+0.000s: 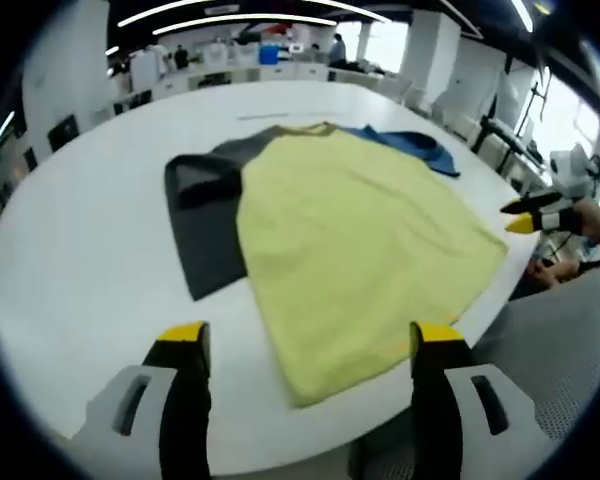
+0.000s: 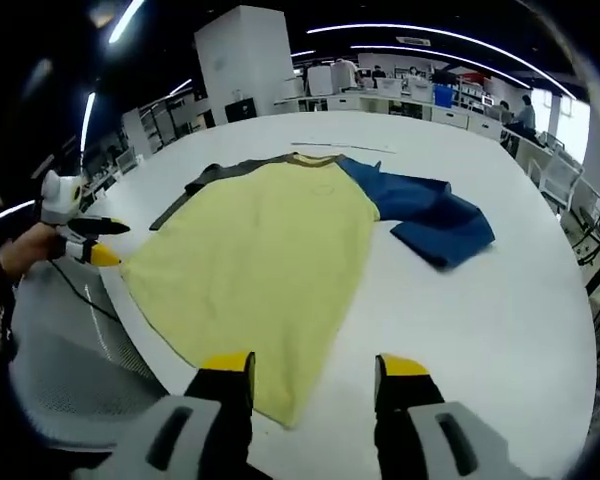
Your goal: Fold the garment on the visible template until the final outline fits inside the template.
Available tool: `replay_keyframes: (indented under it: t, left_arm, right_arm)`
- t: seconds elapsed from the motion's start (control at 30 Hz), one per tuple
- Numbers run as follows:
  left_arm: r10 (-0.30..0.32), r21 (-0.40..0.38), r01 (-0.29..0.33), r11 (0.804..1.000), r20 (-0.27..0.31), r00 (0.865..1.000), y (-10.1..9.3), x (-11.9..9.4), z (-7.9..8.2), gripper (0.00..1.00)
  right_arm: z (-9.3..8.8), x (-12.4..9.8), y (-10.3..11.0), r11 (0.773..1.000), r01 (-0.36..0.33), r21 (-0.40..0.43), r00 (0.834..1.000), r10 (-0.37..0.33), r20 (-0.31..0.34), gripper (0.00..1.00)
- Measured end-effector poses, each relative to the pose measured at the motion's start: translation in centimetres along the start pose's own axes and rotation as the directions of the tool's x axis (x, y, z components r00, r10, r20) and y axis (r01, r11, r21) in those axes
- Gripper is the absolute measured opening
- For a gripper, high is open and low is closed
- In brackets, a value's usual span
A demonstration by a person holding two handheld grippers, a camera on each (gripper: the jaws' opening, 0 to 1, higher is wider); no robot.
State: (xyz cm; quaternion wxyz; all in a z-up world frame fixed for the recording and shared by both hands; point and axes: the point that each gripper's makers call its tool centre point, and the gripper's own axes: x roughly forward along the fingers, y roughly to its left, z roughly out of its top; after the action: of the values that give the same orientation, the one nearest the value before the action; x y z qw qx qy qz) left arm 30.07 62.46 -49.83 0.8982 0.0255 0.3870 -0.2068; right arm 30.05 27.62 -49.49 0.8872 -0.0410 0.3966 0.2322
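Note:
A garment with a yellow body point(image 1: 350, 240), a grey sleeve point(image 1: 205, 215) and a blue sleeve point(image 1: 410, 143) lies flat on the white round table point(image 1: 90, 270). Its collar points to the far side. My left gripper point(image 1: 310, 335) hovers open over the near hem corner, with nothing between its yellow-tipped fingers. My right gripper point(image 1: 520, 215) comes in off the table's right edge. In the right gripper view the yellow body point(image 2: 270, 250) spreads ahead, with the blue sleeve point(image 2: 430, 215) on the right and the grey sleeve point(image 2: 205, 185) on the left. My right gripper point(image 2: 313, 365) is open above the hem. My left gripper point(image 2: 110, 243) shows at left.
A thin dark line point(image 1: 280, 115) lies on the table beyond the collar. A grey mesh chair point(image 1: 570, 340) stands at the table's near edge, also in the right gripper view point(image 2: 60, 360). Desks and people are far behind.

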Motion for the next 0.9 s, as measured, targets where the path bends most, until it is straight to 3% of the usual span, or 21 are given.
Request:
replay_keyframes:
  t: [0.13,0.37,0.53,0.9]
  left_arm:
    - [0.0,0.011,0.0,1.0,0.046,0.999,-0.4,-0.2,1.2,0.89]
    - [0.01,0.038,-0.013,0.999,0.075,0.997,-0.6,-0.3,2.1,0.99]
    - [0.012,0.057,-0.018,0.998,0.103,0.995,-0.7,-0.5,2.9,0.99]
    - [0.024,0.043,-0.03,0.999,0.136,0.99,-0.4,-0.9,3.9,0.99]
  right_arm:
    - [1.6,0.1,-1.6,0.999,0.013,-0.03,1.0,-0.012,0.025,0.48]
    - [4.7,1.1,-4.6,0.996,0.031,-0.078,0.997,-0.026,0.068,0.48]
    - [6.6,2.3,-6.3,0.998,0.0,-0.069,0.995,0.007,0.103,0.47]
    - [7.1,5.9,-9.4,0.991,-0.024,-0.135,0.998,0.031,0.049,0.43]
